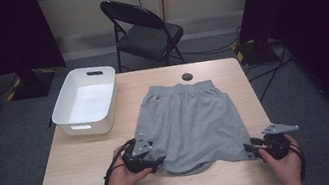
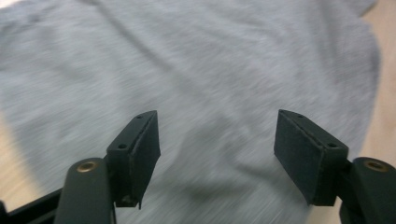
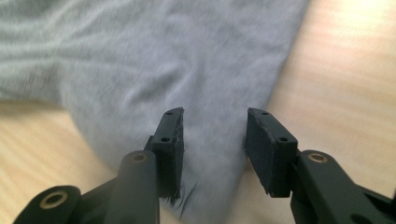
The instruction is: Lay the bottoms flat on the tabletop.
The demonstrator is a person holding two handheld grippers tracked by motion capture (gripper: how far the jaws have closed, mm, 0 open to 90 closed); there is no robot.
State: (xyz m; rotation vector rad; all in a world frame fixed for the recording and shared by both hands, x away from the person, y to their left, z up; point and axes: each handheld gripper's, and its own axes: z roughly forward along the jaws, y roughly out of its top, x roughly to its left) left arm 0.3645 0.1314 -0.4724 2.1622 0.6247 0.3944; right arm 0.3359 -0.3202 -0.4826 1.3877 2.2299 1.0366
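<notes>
White plastic bin [image 1: 85, 101] at the table's [image 1: 79, 172] far left. Left gripper [image 1: 160, 161] at one hem corner of the grey shorts [image 1: 189, 124], spread flat mid-table, jaws wide, gripping nothing. Right gripper [image 1: 249, 151] at the other corner, jaws partly open, empty.

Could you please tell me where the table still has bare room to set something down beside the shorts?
Free: the table's near left corner, below the white bin, left of the left tongs; also a strip right of the grey shorts. Crowded: the near edge, where both tongs, including the right tongs, meet the hem.
</notes>
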